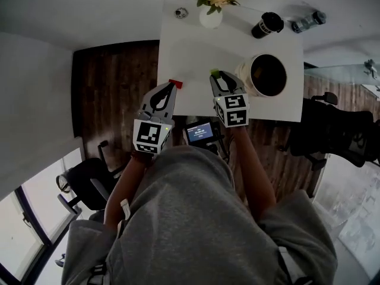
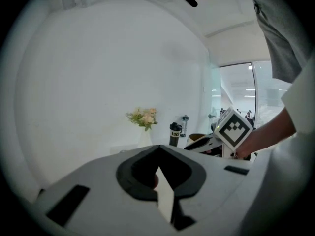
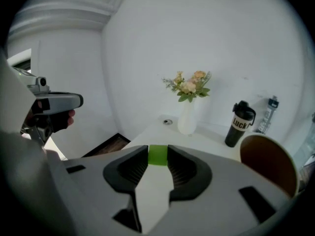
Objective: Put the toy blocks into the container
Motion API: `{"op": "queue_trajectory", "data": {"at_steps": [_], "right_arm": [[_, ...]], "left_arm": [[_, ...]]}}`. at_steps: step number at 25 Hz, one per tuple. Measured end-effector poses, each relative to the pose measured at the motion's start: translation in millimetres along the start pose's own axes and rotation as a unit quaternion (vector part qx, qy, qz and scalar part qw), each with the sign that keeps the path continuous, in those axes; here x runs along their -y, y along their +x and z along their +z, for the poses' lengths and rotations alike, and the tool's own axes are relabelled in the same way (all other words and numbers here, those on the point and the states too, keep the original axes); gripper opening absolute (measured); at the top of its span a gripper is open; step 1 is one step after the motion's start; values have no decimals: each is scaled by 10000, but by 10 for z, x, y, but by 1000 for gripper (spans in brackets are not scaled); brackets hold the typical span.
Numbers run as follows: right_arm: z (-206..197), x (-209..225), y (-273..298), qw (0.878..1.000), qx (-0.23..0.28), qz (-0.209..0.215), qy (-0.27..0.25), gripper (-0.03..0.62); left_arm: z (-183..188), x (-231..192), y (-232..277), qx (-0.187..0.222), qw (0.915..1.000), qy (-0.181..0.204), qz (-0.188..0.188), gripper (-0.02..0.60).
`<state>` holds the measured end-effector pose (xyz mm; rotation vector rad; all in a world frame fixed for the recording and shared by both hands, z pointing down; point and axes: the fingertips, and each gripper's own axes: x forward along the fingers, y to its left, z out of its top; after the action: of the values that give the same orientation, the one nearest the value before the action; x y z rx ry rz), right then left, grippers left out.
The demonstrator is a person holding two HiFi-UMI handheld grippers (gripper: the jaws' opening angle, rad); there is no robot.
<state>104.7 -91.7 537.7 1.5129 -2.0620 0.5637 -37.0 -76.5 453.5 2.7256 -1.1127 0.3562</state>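
Both grippers hover over the near edge of the white table (image 1: 196, 46). In the head view my left gripper (image 1: 173, 86) is shut on a small red block (image 1: 176, 84) at the table's front left. In the left gripper view only a reddish sliver of that block (image 2: 154, 181) shows between the dark pads. My right gripper (image 1: 217, 76) is shut on a green block (image 1: 214, 73), just left of the round brown container (image 1: 267, 75). The right gripper view shows the green block (image 3: 157, 155) pinched between the pads, with the container (image 3: 269, 163) at the lower right.
At the table's far edge stand a white vase of flowers (image 1: 211, 13), a black cup (image 1: 266, 24) and a bottle (image 1: 307, 22) lying down. A small round object (image 1: 181, 13) sits far left. Office chairs (image 1: 332, 129) stand on the dark wood floor around the table.
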Motion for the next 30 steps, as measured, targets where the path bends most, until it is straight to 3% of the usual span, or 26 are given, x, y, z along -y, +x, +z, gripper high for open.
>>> {"op": "queue_trajectory", "data": {"at_steps": [12, 24, 30], "right_arm": [[-315, 493, -708, 9985, 138, -452, 268, 123], [99, 1044, -1125, 9923, 805, -938, 108, 123], [99, 1416, -1227, 9872, 888, -1310, 190, 123]], "left_arm": [[38, 699, 422, 52, 9984, 151, -545, 6], [37, 892, 521, -13, 9980, 204, -593, 6], [39, 927, 469, -50, 9983, 175, -555, 6]]}}
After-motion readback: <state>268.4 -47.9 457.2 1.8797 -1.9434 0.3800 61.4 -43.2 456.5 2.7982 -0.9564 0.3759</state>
